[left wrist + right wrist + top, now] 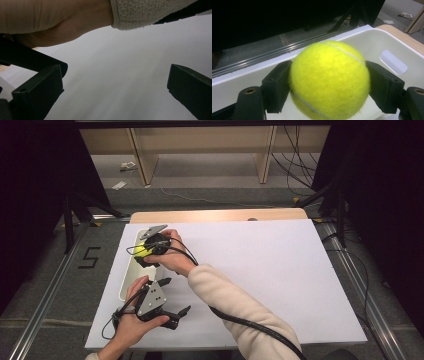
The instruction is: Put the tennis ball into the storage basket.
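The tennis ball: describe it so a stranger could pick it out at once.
Start at the white board covering the table, then go to the long white bin along its left edge. Over that bin, the right gripper is shut on the tennis ball. It is round, fuzzy and bright yellow with a thin white seam, the only vivid colour among white and black things.

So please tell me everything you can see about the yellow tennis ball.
The tennis ball is bright yellow-green and looks fuzzy like felt, with a thin white curved seam across its top and lower left. It looks round and intact. The right gripper holds it, one black jaw pressing on each side. The ball is above the open white bin at the left edge of the white table; whether it touches the bin cannot be told.
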### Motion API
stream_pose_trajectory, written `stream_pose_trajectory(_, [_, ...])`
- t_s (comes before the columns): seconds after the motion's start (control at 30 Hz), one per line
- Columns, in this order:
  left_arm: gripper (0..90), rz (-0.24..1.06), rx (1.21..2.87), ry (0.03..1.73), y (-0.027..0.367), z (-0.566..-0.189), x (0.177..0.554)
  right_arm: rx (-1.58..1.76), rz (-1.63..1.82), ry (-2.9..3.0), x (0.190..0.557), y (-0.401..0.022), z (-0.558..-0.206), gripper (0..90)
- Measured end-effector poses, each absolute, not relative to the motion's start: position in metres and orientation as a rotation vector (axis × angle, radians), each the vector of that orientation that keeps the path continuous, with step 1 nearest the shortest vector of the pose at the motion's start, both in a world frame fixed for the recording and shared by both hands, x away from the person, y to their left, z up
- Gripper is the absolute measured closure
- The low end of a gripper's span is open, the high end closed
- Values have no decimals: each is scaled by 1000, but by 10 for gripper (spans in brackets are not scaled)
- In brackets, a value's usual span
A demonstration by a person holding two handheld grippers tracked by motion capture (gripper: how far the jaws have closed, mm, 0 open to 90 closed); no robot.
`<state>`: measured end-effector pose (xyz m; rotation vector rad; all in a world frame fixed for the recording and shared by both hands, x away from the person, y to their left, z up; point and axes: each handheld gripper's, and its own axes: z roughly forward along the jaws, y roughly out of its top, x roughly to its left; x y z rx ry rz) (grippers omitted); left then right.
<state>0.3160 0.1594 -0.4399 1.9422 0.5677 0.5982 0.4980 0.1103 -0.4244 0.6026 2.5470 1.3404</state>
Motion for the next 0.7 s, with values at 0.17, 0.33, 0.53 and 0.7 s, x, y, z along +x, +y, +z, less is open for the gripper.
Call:
stream_pose_trajectory(0.17, [0,598,1943,568,159,-440,316,603,1340,2542,498,111,-426,260])
stream_pose_trajectory(0.33, [0,597,1943,568,159,-440,316,605,1330,2549,498,111,-427,259])
stream_pose_trajectory(0.53, [0,597,1943,568,159,-440,316,604,1325,2551,499,110,-427,257])
stream_pose_trajectory(0.7, [0,597,1944,568,159,-440,316,604,1328,2544,499,111,-427,256])
